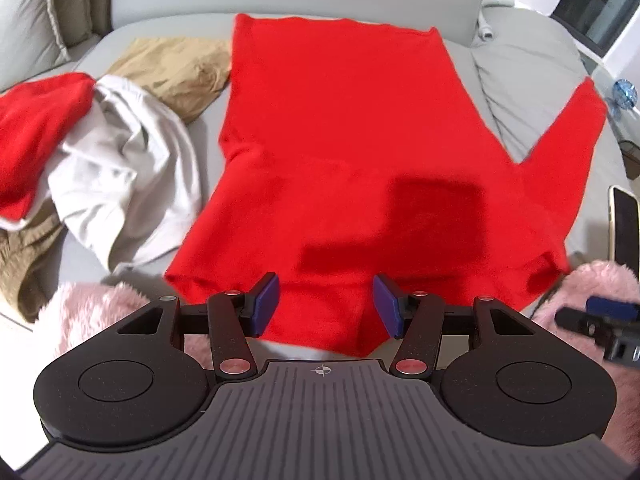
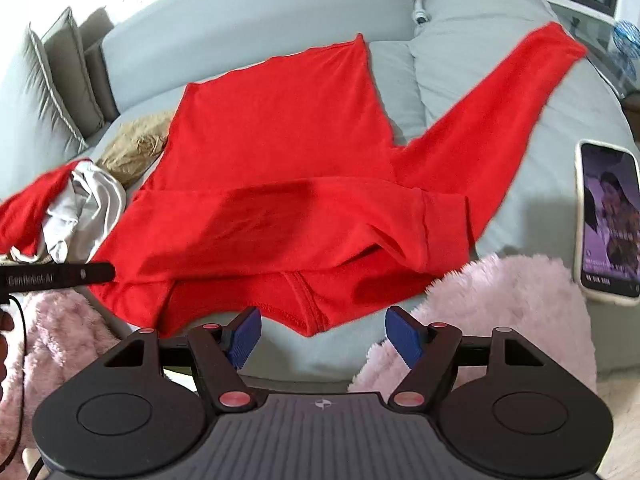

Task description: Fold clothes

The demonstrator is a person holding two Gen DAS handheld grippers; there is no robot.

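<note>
Red shirt spread ahead of open left tool, untouched.

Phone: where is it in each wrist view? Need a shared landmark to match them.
Left wrist: phone clipped at the right edge, mid-height, just above the pink fluffy fabric.
Right wrist: phone at right, fully visible, screen lit, lying on the sofa.
Shared landmark: the outstretched sleeve of the red sweater, left of the phone.
</note>
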